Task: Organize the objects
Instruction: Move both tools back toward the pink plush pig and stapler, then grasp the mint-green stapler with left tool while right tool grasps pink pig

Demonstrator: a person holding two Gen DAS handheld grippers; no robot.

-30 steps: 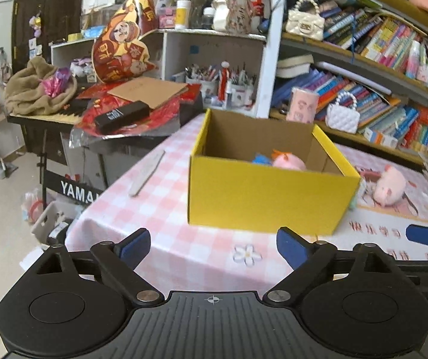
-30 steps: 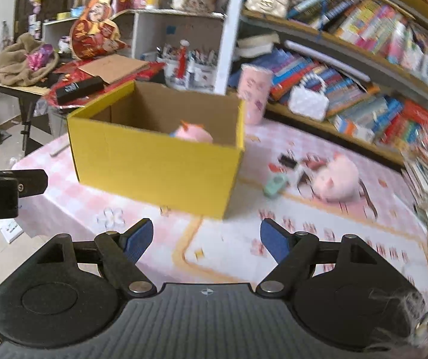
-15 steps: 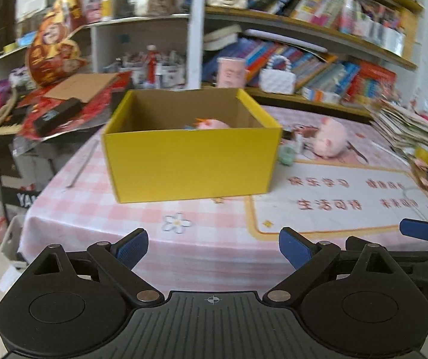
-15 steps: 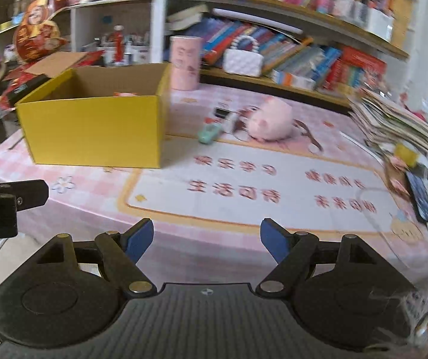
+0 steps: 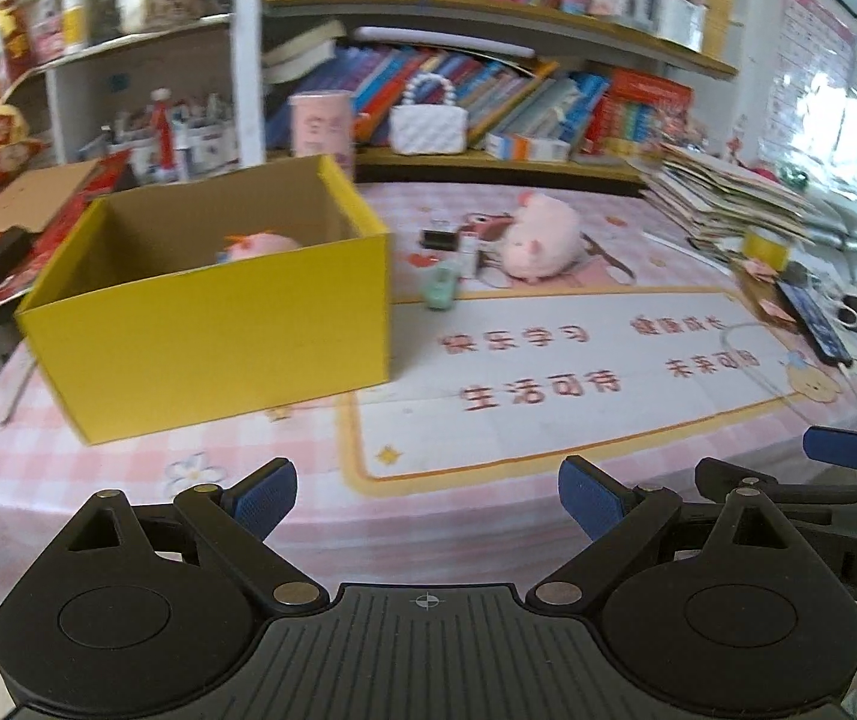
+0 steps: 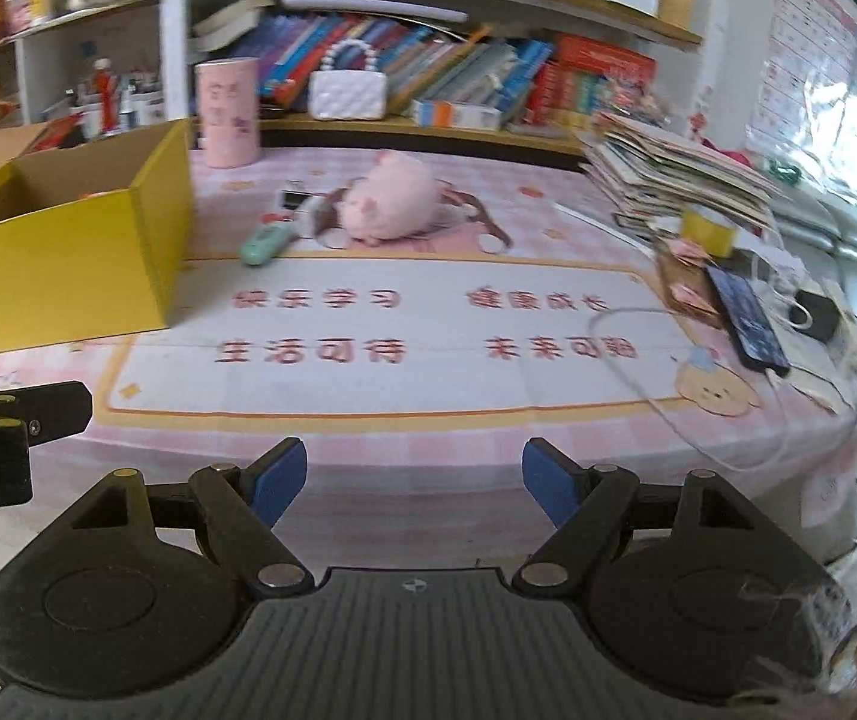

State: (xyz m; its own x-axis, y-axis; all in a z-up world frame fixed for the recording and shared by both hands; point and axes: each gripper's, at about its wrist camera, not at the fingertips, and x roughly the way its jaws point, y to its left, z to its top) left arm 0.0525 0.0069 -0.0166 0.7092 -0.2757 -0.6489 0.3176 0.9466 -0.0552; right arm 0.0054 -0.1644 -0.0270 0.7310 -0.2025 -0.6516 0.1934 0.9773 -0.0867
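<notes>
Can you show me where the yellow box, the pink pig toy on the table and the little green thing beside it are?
yellow box (image 5: 212,336), left wrist view, on its front wall.
pink pig toy (image 6: 395,204), right wrist view, on its body.
little green thing (image 6: 264,243), right wrist view, on its middle.

My right hand-held gripper (image 6: 414,483) hangs at the near edge of the tabletop (image 6: 368,450), blue pads (image 6: 279,483) spread apart, nothing between them. Ahead, a pink plush pig (image 6: 389,203) lies beside a mint-green toy (image 6: 265,243) (slightly blurred). The yellow box (image 6: 68,258) stands on the left, open-topped.
</notes>
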